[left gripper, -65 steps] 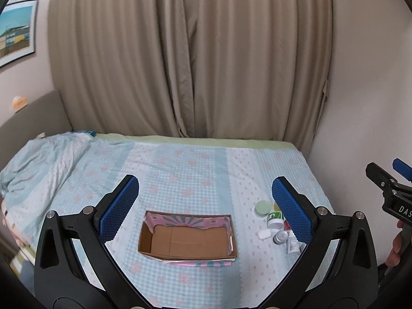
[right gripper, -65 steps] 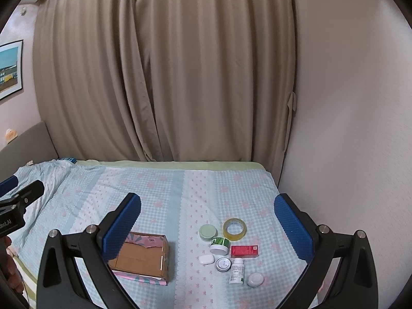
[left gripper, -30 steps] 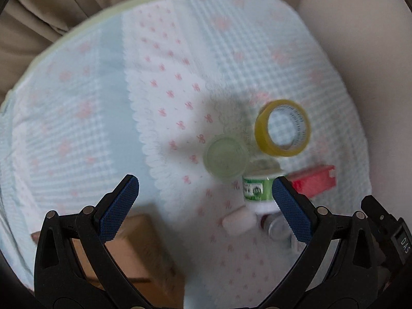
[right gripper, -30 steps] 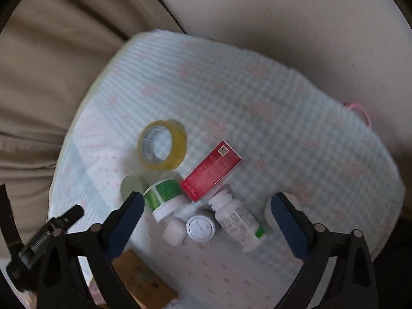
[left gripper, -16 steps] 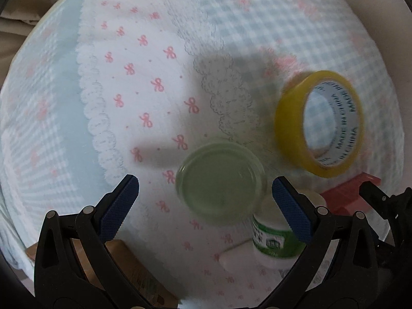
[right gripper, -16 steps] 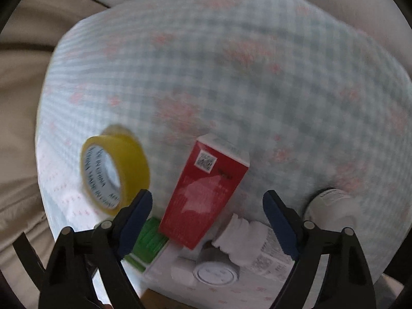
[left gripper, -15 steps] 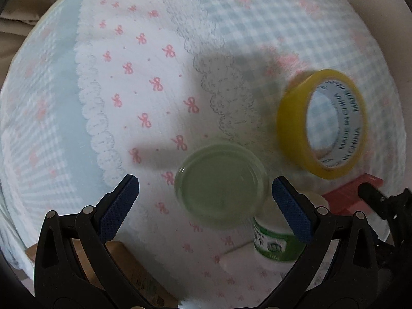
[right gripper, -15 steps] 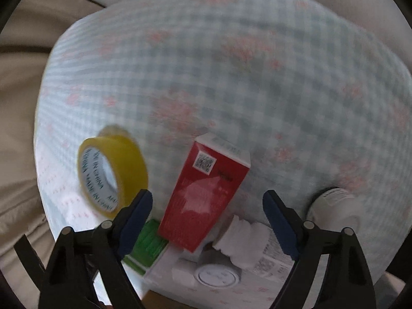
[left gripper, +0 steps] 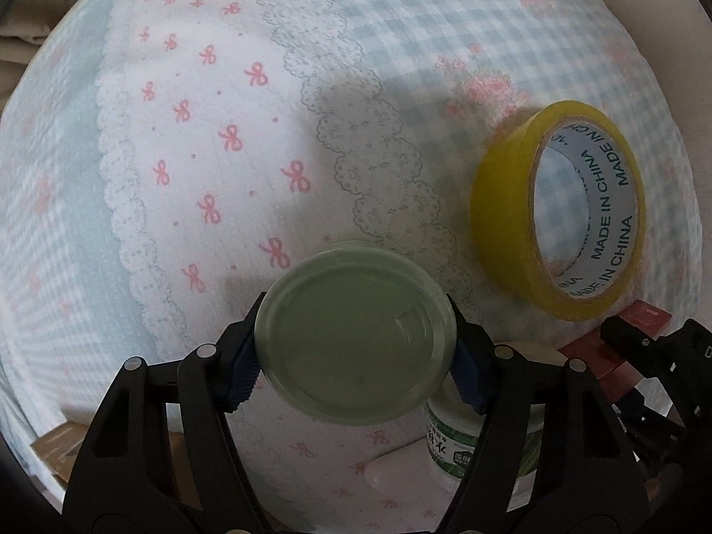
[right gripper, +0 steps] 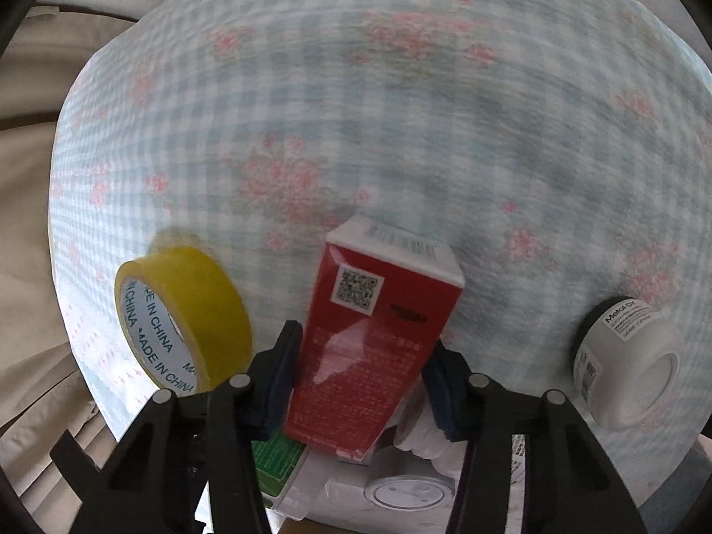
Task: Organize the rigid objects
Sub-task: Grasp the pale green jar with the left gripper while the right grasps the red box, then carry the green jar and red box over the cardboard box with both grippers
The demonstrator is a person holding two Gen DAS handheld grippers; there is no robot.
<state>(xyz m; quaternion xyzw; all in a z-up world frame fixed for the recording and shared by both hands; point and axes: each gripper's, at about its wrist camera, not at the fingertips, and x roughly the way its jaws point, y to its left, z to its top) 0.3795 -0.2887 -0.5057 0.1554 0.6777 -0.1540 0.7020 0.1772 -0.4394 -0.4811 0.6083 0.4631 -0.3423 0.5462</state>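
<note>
A pale green round jar (left gripper: pixel 356 333) sits on the bed sheet in the left wrist view. My left gripper (left gripper: pixel 356 374) points straight down over it, its jaws closing, and both blue pads touch the jar's sides. A red carton with a QR code (right gripper: pixel 378 333) lies among the other items in the right wrist view. My right gripper (right gripper: pixel 360 382) is closing on it, with a pad against each long side. The red carton (left gripper: pixel 623 333) and the black right gripper also show at the right edge of the left wrist view.
A yellow tape roll (left gripper: pixel 556 222) (right gripper: pixel 182 311) lies close beside both grippers. A white tub with a green label (left gripper: pixel 463 445), a white bottle (right gripper: pixel 422 436), a silver-lidded tin (right gripper: pixel 409 496) and a white jar (right gripper: pixel 623 365) crowd the carton. A cardboard box corner (left gripper: pixel 58 440) shows low left.
Both grippers have dropped towards the bed. The left jaws went from wide apart to touching the green jar, and the right jaws closed in on the red carton.
</note>
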